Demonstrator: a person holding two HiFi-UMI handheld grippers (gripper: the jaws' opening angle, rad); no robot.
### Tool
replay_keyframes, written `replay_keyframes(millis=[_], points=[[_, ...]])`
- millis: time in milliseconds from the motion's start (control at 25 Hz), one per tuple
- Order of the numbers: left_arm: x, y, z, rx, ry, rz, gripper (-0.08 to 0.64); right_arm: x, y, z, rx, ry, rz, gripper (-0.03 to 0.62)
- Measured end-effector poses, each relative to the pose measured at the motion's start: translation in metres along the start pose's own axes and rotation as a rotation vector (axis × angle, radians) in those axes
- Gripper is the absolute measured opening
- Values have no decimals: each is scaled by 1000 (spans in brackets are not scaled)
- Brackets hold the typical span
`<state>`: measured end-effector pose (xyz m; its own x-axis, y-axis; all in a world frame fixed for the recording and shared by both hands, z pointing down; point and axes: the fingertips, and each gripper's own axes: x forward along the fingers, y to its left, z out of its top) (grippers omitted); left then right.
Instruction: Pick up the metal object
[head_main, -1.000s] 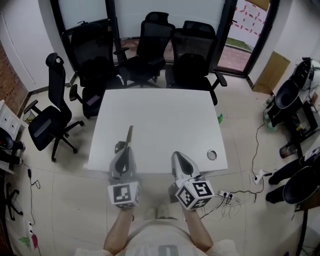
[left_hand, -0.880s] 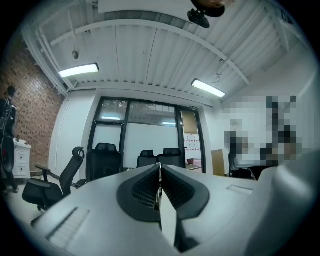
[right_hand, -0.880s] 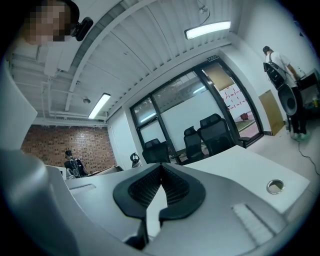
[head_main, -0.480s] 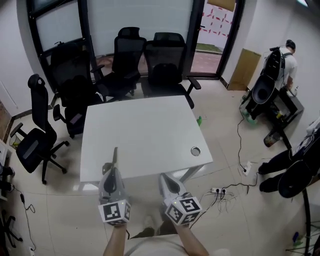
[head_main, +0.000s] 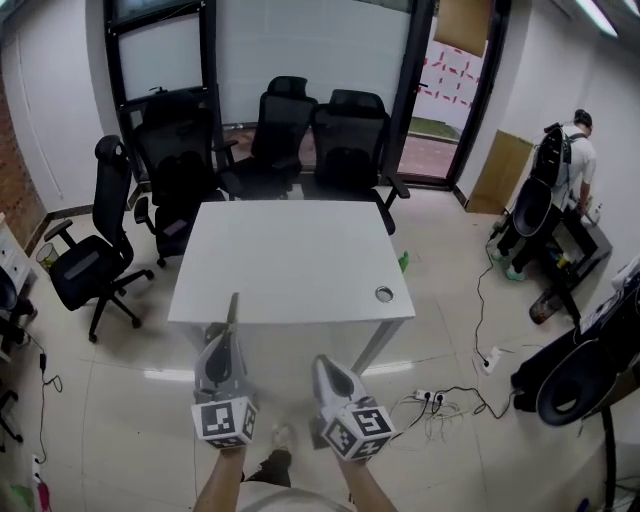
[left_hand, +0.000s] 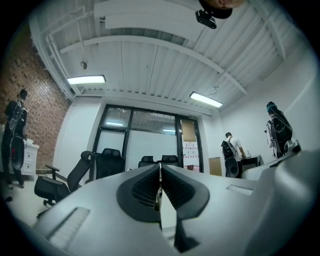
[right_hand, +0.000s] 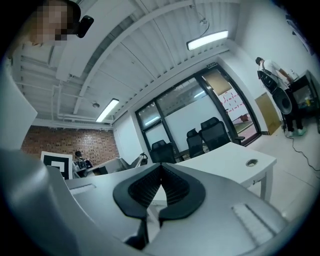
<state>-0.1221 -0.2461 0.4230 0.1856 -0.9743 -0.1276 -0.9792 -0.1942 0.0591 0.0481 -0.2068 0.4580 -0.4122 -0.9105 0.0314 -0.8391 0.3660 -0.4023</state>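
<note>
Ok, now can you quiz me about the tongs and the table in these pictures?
1. True or false: the left tongs are shut on the metal strip.
2. Which tongs hold nothing? A: the left tongs. B: the right tongs.
3. Fill in: the round hole in the table lies nearer the ___ tongs.
Key: 1 true; 2 B; 3 right.

Thin metal object (head_main: 233, 310) between left jaws
</note>
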Motion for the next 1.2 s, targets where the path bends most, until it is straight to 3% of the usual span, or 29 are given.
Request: replay_keyframes(millis=[200, 480, 680, 960, 1200], points=[[-118, -25, 1, -30, 14, 28, 5, -94, 38, -45, -21, 45, 69, 11], [-240, -61, 3, 3, 88, 37, 5, -198, 61, -88, 67, 141, 55, 11], [-272, -66, 21, 21, 91, 33, 4, -224, 92, -66, 37, 118, 66, 11], [-291, -56, 43, -33, 64, 14, 5, -237, 121, -36, 4, 46, 52, 11], [-316, -47, 62, -39, 4, 10, 3, -252, 150, -50, -9, 48, 65, 11]])
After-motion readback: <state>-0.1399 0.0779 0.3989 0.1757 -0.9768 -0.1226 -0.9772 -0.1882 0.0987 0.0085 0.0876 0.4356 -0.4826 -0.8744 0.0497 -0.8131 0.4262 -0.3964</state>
